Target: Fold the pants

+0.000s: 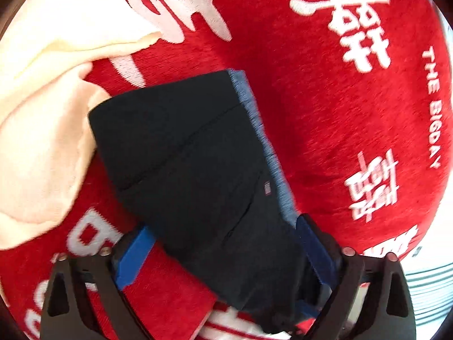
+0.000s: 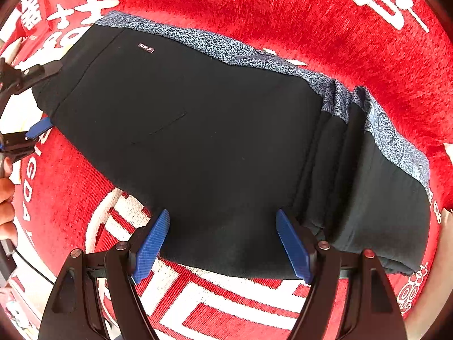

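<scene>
A red plush cloth with white embroidered characters (image 2: 354,28) covers the surface beneath everything; it reads "THE BIGDAY" toward 3 o'clock in the left wrist view. On it lie the black pants with a blue-grey patterned waistband lining (image 2: 198,130), already folded into a compact block. They fill the middle of the right wrist view, with the band along the edge from 11 to 3 o'clock and layered folds bunched toward 3 o'clock, probably so the stack stays narrow. A cream soft fabric (image 1: 48,90) lies crumpled from 9 to 11 o'clock in the left wrist view, beside the pants. The right gripper (image 2: 223,243) points down over the near edge, its blue ribbed pads spread and straddling the cloth without pinching it, seemingly to steady or check the fold. The left gripper (image 1: 226,252) is spread wide around one end of the block, its pads apart from the fabric. A small woven tag (image 2: 146,48) near 11 o'clock reads "FASHION".
</scene>
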Motion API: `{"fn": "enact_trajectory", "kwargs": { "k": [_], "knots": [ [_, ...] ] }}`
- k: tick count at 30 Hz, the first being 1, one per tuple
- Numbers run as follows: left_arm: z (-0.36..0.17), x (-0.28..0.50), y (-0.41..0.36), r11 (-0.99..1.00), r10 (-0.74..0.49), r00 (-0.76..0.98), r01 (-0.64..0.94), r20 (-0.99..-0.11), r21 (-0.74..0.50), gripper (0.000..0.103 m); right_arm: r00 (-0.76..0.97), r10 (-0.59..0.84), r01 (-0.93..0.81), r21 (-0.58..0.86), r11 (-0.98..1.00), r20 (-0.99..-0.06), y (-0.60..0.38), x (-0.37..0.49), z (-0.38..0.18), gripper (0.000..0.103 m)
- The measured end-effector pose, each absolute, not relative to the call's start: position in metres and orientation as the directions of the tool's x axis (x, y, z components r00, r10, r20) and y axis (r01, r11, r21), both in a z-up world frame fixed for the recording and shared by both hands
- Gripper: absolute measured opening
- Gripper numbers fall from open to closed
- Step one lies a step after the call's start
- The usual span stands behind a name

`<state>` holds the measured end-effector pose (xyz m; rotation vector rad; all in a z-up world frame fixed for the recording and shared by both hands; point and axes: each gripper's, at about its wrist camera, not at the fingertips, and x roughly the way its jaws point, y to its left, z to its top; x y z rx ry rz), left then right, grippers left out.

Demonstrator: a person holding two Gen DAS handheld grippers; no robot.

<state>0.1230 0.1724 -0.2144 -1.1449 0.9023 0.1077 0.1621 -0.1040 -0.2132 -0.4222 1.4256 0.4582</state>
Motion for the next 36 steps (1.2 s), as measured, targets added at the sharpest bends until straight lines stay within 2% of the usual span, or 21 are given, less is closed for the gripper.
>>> {"fn": "enact_trajectory", "kwargs": {
  "k": [3, 5, 9, 13, 16, 18, 21, 23, 28, 33, 36],
  "knots": [
    [-0.212, 0.126, 0.175, 0.391, -0.374, 0.715, -0.456, -0.591, -0.8, 0.097, 0.097, 0.059, -0.537, -0.002, 0.844, -0.994, -0.105, 0.163, -0.212, 0.08],
    [-0.213, 0.131, 0.174, 0.389, -0.372, 0.728, -0.44, -0.575, -0.809, 0.097, 0.105, 0.066, -0.536, -0.001, 0.844, -0.992, -0.105, 0.163, -0.21, 0.08],
    [-0.217, 0.141, 0.171, 0.434, -0.361, 0.681, -0.482, -0.637, -0.761, 0.097, 0.124, 0.074, -0.535, -0.004, 0.845, -0.99, -0.108, 0.165, -0.205, 0.08],
    [-0.21, 0.162, 0.155, 0.536, -0.304, 0.58, -0.552, -0.756, -0.639, 0.096, 0.138, 0.089, -0.526, 0.003, 0.851, -0.986, -0.109, 0.17, -0.196, 0.08],
    [-0.205, 0.166, 0.149, 0.599, -0.21, 0.49, -0.62, -0.846, -0.507, 0.075, 0.145, 0.109, -0.518, 0.019, 0.855, -0.983, -0.109, 0.175, -0.186, 0.08],
    [-0.205, 0.166, 0.148, 0.621, -0.163, 0.438, -0.651, -0.884, -0.437, 0.045, 0.146, 0.125, -0.507, 0.035, 0.861, -0.981, -0.11, 0.18, -0.178, 0.08],
    [-0.203, 0.162, 0.152, 0.62, -0.152, 0.412, -0.668, -0.899, -0.411, 0.03, 0.146, 0.146, -0.484, 0.058, 0.873, -0.978, -0.115, 0.189, -0.168, 0.08],
    [-0.197, 0.164, 0.147, 0.657, -0.13, 0.398, -0.652, -0.908, -0.38, 0.028, 0.144, 0.154, -0.473, 0.068, 0.878, -0.978, -0.117, 0.193, -0.163, 0.08],
    [-0.166, 0.173, 0.106, 0.839, 0.055, 0.38, -0.518, -0.923, -0.163, 0.026, 0.09, 0.207, -0.458, 0.144, 0.877, -0.974, -0.118, 0.21, -0.152, 0.08],
    [-0.155, 0.177, 0.073, 0.913, 0.171, 0.381, -0.409, -0.909, 0.0, 0.026, 0.008, 0.3, -0.43, 0.268, 0.862, -0.954, -0.105, 0.246, -0.139, 0.081],
    [-0.153, 0.177, 0.059, 0.931, 0.218, 0.384, -0.359, -0.897, 0.073, 0.026, -0.043, 0.339, -0.475, 0.318, 0.821, -0.94, -0.076, 0.266, -0.127, 0.083]
  ]
}}
